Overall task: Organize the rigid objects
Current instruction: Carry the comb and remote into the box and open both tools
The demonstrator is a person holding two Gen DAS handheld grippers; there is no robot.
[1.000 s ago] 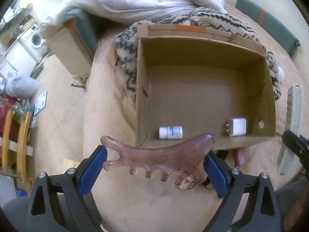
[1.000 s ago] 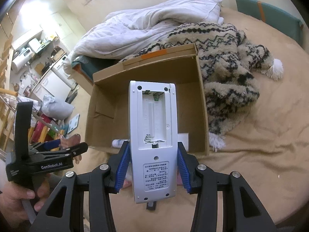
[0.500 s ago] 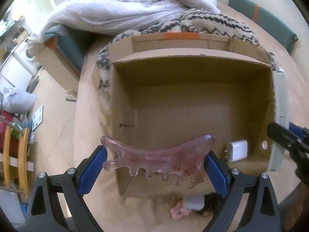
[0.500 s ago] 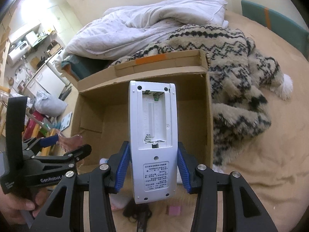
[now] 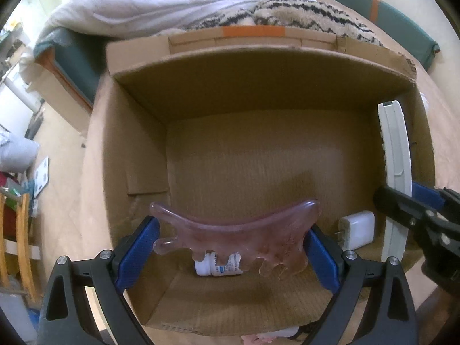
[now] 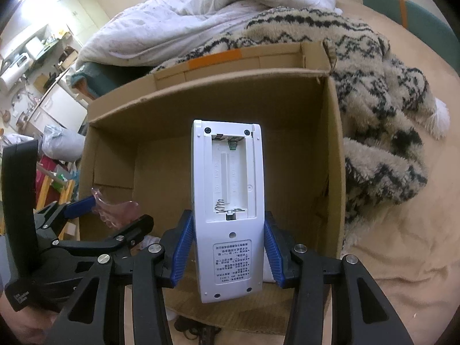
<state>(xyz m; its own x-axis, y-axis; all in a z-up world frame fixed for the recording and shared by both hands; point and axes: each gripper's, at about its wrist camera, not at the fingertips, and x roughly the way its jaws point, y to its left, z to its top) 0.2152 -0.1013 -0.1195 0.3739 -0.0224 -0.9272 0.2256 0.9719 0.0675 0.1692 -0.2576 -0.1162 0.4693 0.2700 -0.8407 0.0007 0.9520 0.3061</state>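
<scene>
Both grippers have swung in over the cardboard box point(image 5: 138, 149) since a second ago — its floor now fills each view. On the left, the left gripper point(image 5: 230, 247) clamps a translucent pink comb-shaped scraper point(image 5: 238, 235) crosswise, above a small white pill bottle point(image 5: 221, 267) lying in the box. Further right, a white charger plug point(image 5: 358, 230) sits near the box's wall, and the right gripper point(image 6: 225, 251) grips a white remote control point(image 6: 227, 201) — battery bay open — over the box.
</scene>
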